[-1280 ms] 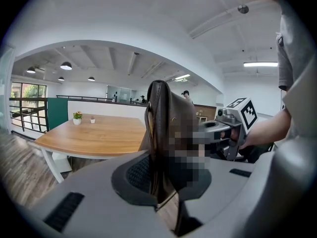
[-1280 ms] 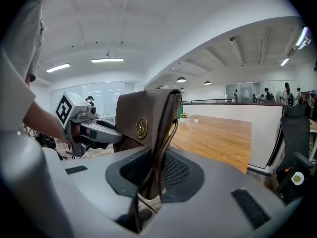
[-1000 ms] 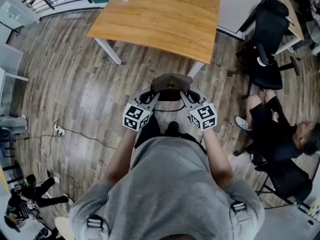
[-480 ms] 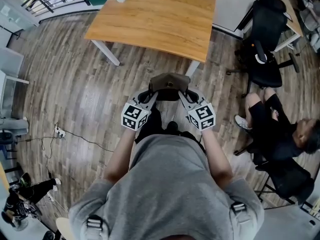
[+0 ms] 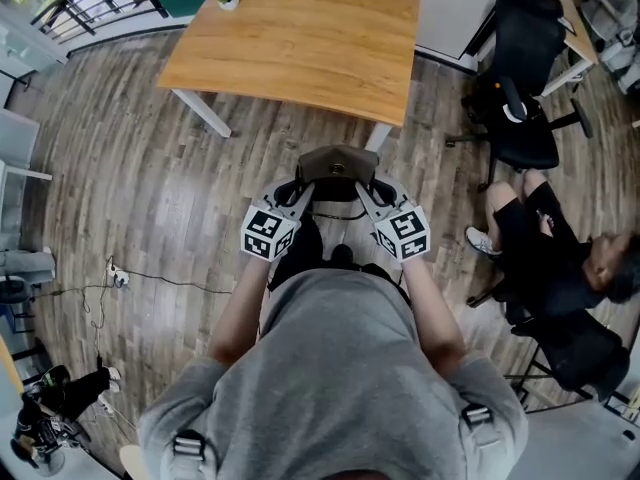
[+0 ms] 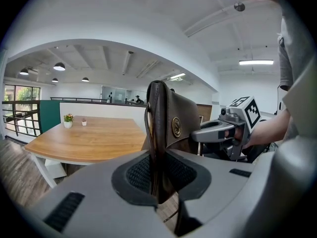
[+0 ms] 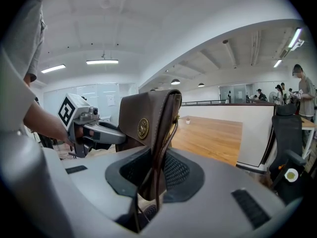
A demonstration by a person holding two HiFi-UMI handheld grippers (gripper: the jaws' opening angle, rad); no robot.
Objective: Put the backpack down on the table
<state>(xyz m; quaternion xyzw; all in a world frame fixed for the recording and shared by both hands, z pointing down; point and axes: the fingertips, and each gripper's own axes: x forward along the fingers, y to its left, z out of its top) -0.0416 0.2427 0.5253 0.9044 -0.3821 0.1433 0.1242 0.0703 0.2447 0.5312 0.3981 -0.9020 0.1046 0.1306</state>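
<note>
Your left gripper (image 5: 297,191) and right gripper (image 5: 374,190) fingers pinch the brown backpack (image 5: 338,169) from both sides, short of the wooden surface (image 5: 300,38).

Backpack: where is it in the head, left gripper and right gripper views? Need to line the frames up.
Head view: backpack at centre, held between left gripper and right gripper, just short of the table.
Left gripper view: backpack at centre, upright, pinched in the jaws; table behind it at left.
Right gripper view: backpack at centre, likewise pinched; table at right.
Shared landmark: the table.
</note>
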